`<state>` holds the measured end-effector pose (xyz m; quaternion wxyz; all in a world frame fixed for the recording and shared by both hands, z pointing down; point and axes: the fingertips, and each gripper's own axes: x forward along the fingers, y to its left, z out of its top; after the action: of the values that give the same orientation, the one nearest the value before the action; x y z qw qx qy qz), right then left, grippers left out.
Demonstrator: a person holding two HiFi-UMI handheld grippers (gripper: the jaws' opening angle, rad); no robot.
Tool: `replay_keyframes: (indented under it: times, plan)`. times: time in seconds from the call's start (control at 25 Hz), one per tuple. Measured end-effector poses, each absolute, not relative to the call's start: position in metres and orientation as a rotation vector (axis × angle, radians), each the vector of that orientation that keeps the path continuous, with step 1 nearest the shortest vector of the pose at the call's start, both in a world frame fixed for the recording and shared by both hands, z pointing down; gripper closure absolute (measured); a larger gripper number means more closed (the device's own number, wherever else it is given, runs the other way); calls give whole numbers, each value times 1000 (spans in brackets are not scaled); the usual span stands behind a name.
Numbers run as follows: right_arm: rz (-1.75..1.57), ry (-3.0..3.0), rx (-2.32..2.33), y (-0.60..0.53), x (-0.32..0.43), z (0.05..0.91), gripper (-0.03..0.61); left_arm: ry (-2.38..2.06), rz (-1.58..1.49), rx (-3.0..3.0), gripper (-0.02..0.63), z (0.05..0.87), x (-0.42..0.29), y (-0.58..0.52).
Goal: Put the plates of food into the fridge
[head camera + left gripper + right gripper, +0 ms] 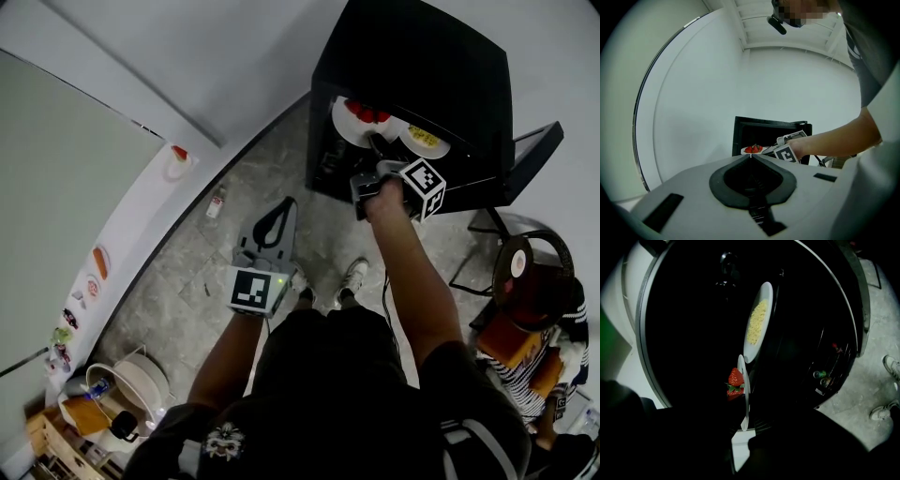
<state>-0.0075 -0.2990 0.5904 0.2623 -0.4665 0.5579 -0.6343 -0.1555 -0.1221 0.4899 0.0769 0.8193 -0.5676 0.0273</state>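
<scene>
- The right gripper (377,148) reaches into the open black fridge (441,56). Its jaws are closed almost fully, pinching the near rim of the plate of strawberries (743,394).
- In the right gripper view this plate shows edge-on, and the red strawberries (735,378) sit on its left face.
- The plate of strawberries is inside the fridge, on the left in the head view.
- The plate of yellow food (757,324) lies in the fridge just beside it, further to the right in the head view, and no gripper touches it.
- The fridge door (536,141) stands open to the right, with small bottles (822,377) in its shelf.
- The left gripper (284,208) is held low over the grey floor (187,281), well apart from the fridge. Its jaws are pressed together at the tips with nothing between them.
</scene>
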Motion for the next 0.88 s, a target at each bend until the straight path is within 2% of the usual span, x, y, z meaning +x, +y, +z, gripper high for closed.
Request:
replay_keyframes:
  times: [0.72, 0.84, 0.88]
  plan:
    - [-1702, 1432, -1243, -318, -8, 592, 540, -1717, 103, 2429, 592, 498, -167, -119]
    - [-1689, 1448, -1244, -313, -8, 590, 469, -1719, 98, 2433, 592, 495, -165, -120]
    - [-1684, 1457, -1246, -310, -8, 590, 463, -1717, 96, 2433, 591, 494, -164, -119]
